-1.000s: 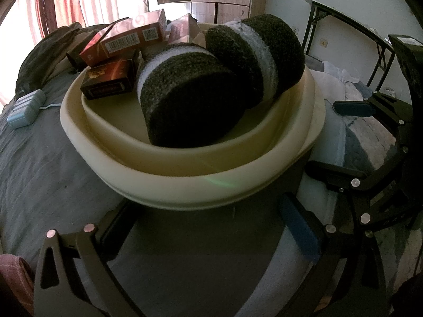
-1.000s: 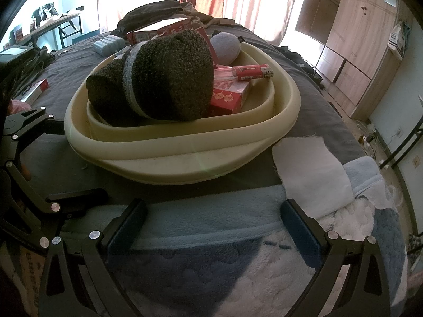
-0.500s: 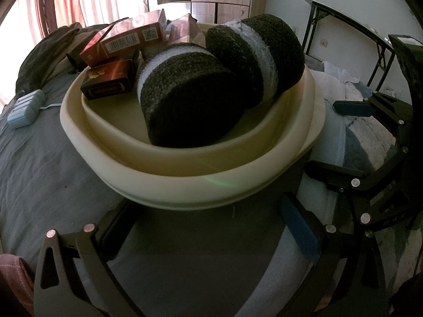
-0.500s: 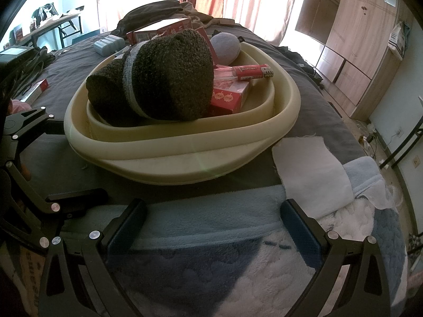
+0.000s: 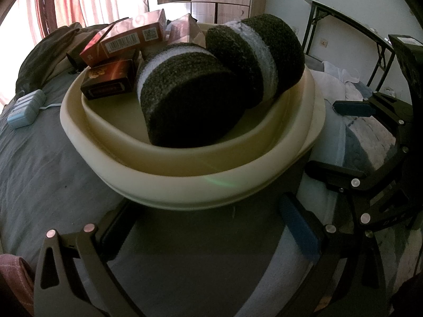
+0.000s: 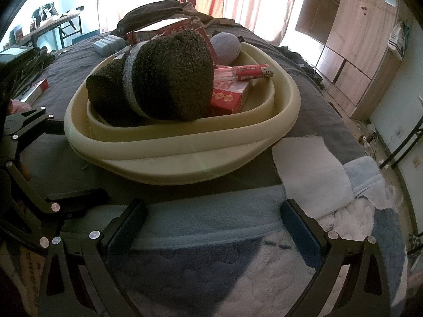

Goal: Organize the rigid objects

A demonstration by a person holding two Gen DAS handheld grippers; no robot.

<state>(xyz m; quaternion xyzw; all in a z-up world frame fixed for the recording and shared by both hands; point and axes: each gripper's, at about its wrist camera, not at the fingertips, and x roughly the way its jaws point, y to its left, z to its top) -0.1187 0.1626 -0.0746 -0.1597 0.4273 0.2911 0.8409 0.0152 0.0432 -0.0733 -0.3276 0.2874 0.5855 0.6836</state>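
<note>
Boxes (image 5: 124, 39) and two dark knitted rolls (image 5: 190, 97) sit gathered in the cream basin (image 5: 201, 182) on the bed, likely already sorted, while the left gripper (image 5: 208, 227) and right gripper (image 6: 211, 224) hover near it, jaws wide and empty.

Left tongs (image 5: 211, 224): jaws spread wide, nothing held between them. Both fingers sit low, just short of the near rim of the cream basin (image 5: 185, 185), clear of it. The blue pad on one finger (image 5: 298, 232) is exposed and bare.

Right tongs (image 6: 211, 227): jaws likewise spread wide and empty, fingers (image 6: 298, 224) level and pointing at the basin (image 6: 171, 163) from its near side, not touching it.

Cross-check: in the left wrist view the right tongs (image 5: 370, 145) appear at the basin's right flank; in the right wrist view the left tongs (image 6: 34, 158) appear at its left flank. The two units stand apart from each other, no contact
</note>
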